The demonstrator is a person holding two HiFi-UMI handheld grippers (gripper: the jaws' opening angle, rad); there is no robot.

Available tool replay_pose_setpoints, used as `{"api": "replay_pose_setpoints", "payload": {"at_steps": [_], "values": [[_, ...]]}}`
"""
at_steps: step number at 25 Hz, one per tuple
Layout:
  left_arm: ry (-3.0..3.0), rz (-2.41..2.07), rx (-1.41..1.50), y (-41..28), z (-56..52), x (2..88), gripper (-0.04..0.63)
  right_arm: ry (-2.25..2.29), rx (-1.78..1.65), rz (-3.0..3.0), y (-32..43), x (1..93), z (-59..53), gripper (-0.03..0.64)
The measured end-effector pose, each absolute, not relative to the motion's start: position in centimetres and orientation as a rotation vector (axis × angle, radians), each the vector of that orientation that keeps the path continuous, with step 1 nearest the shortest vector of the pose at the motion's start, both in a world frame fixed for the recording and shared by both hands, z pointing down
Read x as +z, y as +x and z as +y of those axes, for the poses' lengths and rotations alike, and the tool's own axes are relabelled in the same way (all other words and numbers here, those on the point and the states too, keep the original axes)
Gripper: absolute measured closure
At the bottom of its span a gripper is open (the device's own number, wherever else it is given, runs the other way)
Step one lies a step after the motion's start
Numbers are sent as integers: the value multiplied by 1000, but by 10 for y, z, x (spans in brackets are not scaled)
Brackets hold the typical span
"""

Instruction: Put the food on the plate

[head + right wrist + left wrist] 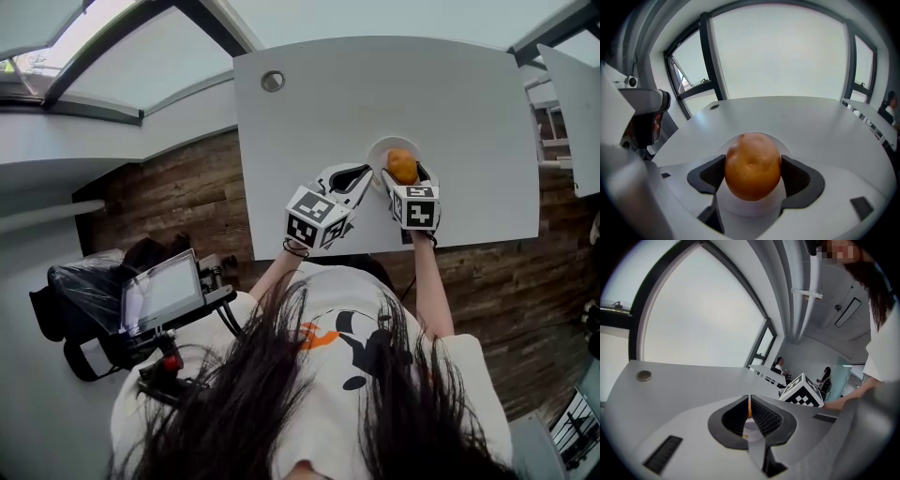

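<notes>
One pale grey surface (375, 84) carries a round white plate (377, 153) near its front edge. Over that plate the right gripper (753, 171) has its jaws clamped on the food (753, 165), a smooth, rounded orange-brown lump with a shallow dimple and a darker fleck near its top. Just beside it, the left gripper (749, 411) has its jaws drawn almost together, gripping nothing.

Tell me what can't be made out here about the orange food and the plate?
- Right gripper view: the food, clamped between the fingers, covers most of the plate. Whether it touches the plate is hidden.
- Left gripper view: its closed fingers leave only a thin orange sliver of the food showing.
- Head view: the round metal disc on the table is too small to identify.
</notes>
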State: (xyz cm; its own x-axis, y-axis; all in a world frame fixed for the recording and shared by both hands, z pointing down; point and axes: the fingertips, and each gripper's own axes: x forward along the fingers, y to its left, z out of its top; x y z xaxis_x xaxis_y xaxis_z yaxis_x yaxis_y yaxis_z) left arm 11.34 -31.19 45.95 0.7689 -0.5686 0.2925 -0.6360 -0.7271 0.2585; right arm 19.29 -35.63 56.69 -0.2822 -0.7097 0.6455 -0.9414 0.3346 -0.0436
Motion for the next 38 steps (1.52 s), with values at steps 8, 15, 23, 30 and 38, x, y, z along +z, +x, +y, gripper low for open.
{"api": "replay_pose_setpoints", "payload": {"at_steps": [8, 15, 23, 30, 38], "values": [[2619, -933, 285, 111, -314, 460, 584, 1426, 636, -2108, 187, 562, -357, 262], [2624, -934, 287, 112, -315, 459, 584, 1547, 685, -2190, 191, 534, -355, 262], [2623, -945, 287, 106, -316, 460, 584, 1586, 755, -2313, 182, 515, -341, 264], [2614, -965, 283, 99, -319, 460, 584, 1630, 791, -2284, 180, 508, -324, 357], [2592, -968, 287, 95, -313, 466, 584, 1656, 837, -2286, 177, 501, -307, 446]]}}
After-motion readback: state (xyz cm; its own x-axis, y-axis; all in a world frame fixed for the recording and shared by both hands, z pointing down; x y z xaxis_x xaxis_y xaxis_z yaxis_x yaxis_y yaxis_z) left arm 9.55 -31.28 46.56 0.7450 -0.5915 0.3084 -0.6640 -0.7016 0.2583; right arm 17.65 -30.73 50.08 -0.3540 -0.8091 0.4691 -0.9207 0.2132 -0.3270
